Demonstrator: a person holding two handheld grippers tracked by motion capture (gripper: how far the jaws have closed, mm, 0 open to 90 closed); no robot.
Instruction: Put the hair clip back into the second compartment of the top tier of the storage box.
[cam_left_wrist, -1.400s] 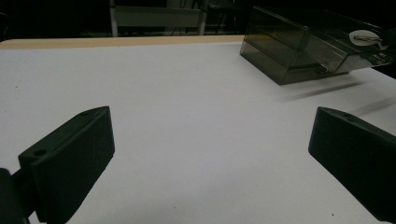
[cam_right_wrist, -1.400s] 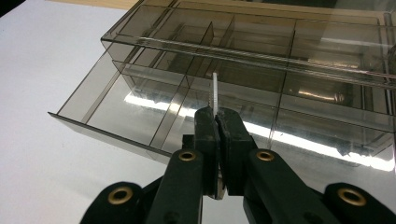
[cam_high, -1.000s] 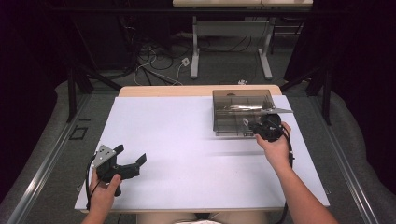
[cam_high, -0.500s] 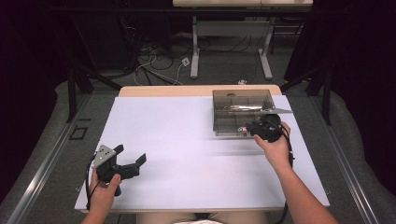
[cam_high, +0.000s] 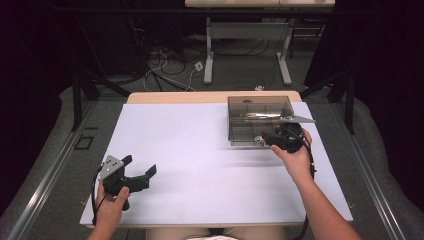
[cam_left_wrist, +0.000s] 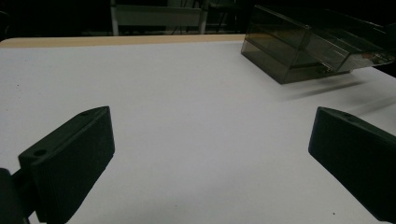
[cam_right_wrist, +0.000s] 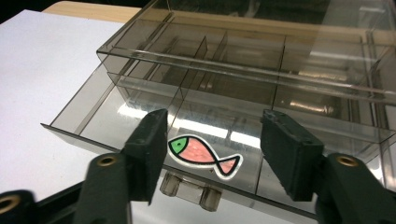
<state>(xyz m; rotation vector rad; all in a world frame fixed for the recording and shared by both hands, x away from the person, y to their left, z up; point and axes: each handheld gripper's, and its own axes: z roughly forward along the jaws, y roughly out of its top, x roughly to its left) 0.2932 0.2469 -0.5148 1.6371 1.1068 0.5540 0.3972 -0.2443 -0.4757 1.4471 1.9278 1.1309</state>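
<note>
A smoky clear drawer box (cam_high: 260, 117) stands on the white mat at the back right. Its lowest drawer (cam_right_wrist: 140, 107) is pulled out a little, with a fish sticker (cam_right_wrist: 204, 156) on the front above a small clear handle (cam_right_wrist: 190, 189). My right gripper (cam_high: 265, 139) is at that drawer front. Its jaws (cam_right_wrist: 222, 135) have just been opening and stand apart on either side of the sticker and handle, pressing on nothing. My left gripper (cam_high: 140, 165) rests open near the front left of the mat, far from the box (cam_left_wrist: 299, 51), with bare mat between its jaws (cam_left_wrist: 212, 130).
The white mat (cam_high: 200, 150) covers most of the table, and a wooden strip (cam_high: 200, 96) shows along the far edge. Beyond the table are desk legs (cam_high: 209, 55) and floor cables (cam_high: 160, 70). Dark rails (cam_high: 40, 190) run along both sides.
</note>
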